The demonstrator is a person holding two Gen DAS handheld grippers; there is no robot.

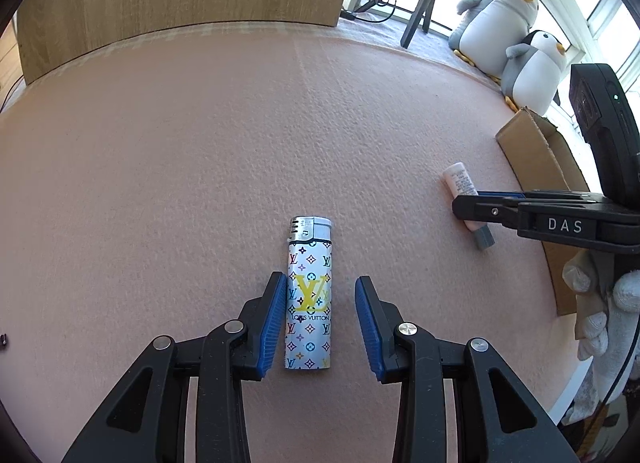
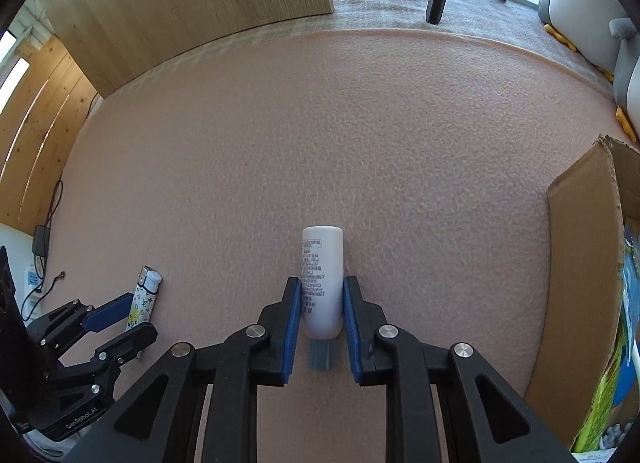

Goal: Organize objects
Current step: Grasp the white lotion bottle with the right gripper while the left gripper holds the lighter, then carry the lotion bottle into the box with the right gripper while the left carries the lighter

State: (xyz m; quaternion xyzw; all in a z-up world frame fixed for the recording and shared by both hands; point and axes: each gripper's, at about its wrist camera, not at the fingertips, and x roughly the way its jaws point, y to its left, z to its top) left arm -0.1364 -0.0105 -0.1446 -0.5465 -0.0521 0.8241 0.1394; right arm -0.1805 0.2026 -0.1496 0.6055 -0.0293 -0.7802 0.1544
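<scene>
Below, on a pink felt tabletop (image 1: 240, 123), the left tongs (image 1: 321, 319) stand partly apart around a silver rectangular lighter with a colourful monogram print (image 1: 309, 303); the left pad touches it, the right pad stands clear. Well to their right, the right tongs (image 2: 321, 323) are clamped on a small white plastic bottle with a grey cap (image 2: 322, 283), lying flat. Further right sits an open brown cardboard box (image 2: 580, 283).

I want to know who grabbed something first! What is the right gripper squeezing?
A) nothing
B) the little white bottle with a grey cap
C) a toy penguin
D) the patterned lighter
B: in the right wrist view, the right gripper has its blue pads pressed on both sides of the white bottle; the lighter lies by the left gripper.
</scene>
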